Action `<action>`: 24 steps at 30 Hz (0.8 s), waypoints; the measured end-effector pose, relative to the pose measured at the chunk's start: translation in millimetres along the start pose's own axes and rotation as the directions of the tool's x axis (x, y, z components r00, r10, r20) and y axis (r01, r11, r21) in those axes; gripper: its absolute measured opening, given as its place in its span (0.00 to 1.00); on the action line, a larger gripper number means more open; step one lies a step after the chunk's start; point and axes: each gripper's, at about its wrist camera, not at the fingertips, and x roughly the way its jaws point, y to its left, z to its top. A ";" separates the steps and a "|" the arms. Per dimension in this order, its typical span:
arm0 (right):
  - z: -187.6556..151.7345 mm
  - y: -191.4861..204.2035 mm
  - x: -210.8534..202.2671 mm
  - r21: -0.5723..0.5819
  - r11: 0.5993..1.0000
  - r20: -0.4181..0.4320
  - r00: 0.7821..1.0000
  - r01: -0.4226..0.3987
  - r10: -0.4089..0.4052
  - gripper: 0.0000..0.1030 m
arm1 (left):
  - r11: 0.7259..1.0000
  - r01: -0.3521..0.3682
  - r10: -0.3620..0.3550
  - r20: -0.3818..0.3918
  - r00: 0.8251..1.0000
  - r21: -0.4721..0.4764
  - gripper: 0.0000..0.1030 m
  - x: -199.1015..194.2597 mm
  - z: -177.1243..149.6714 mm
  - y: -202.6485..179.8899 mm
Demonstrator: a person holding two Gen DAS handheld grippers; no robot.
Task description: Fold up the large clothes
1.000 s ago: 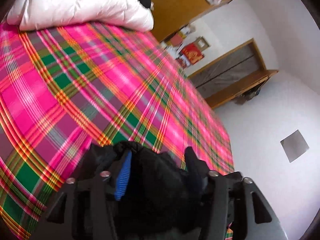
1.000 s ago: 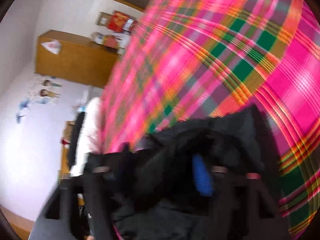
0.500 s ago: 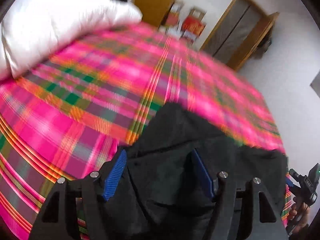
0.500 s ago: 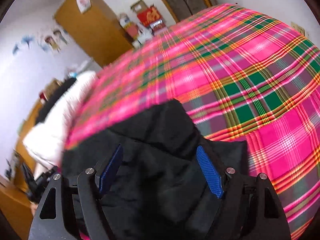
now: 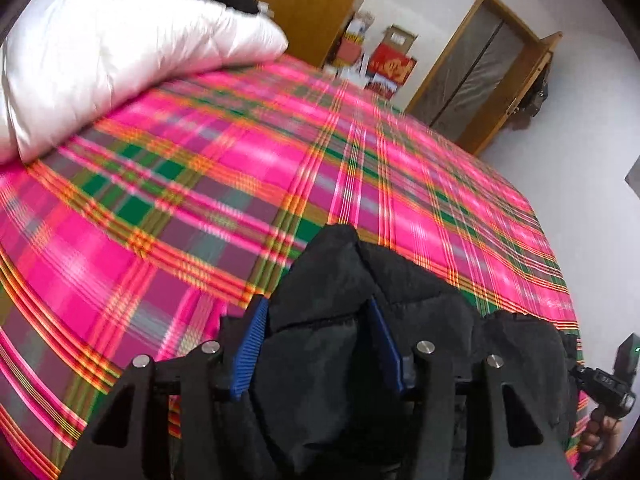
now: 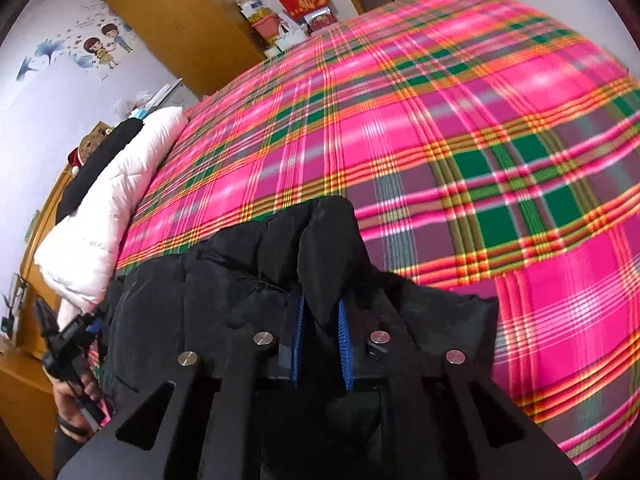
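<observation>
A black padded jacket [image 5: 332, 280] hangs between both grippers over the near edge of a bed with a pink plaid cover [image 5: 240, 168]. My left gripper [image 5: 320, 328] is shut on a thick bunch of the jacket, its blue pads [image 5: 252, 344] pressed against the cloth. My right gripper [image 6: 322, 316] is shut on another part of the jacket [image 6: 328, 240], pads close together. The right gripper also shows at the far right of the left wrist view [image 5: 612, 384]. The left gripper shows at the lower left of the right wrist view [image 6: 68, 340].
A white puffy coat [image 5: 120, 48] with a black collar lies at the bed's far left; it also shows in the right wrist view [image 6: 112, 200]. A wooden wardrobe [image 6: 180, 20], boxes [image 6: 300, 0] and a door [image 5: 480, 68] stand beyond the bed.
Both grippers have swung from a tilted, close view to facing across the bed. The jacket now hangs stretched between them. The right gripper's pads have closed in tighter on the cloth.
</observation>
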 end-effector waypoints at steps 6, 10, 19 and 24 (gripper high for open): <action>1.5 -1.1 19.9 -0.001 0.995 -0.003 0.995 0.099 -0.099 0.11 | 0.999 -0.036 0.036 -0.042 0.998 -0.006 0.51 24.9 -5.4 13.3; -5.4 -7.9 42.6 0.004 0.991 -0.027 0.991 0.132 -0.132 0.11 | 0.999 -0.044 0.045 -0.049 0.998 0.003 0.51 40.0 -9.1 14.6; -14.6 -0.6 61.8 -0.057 0.975 -0.034 0.976 0.213 -0.215 0.16 | 0.999 -0.049 0.048 -0.059 0.997 -0.006 0.57 54.1 -12.9 15.6; -11.4 20.2 38.8 -0.125 0.949 0.012 0.957 0.290 -0.291 0.23 | 0.992 -0.110 0.110 0.003 0.994 0.065 0.55 28.5 -4.1 -5.4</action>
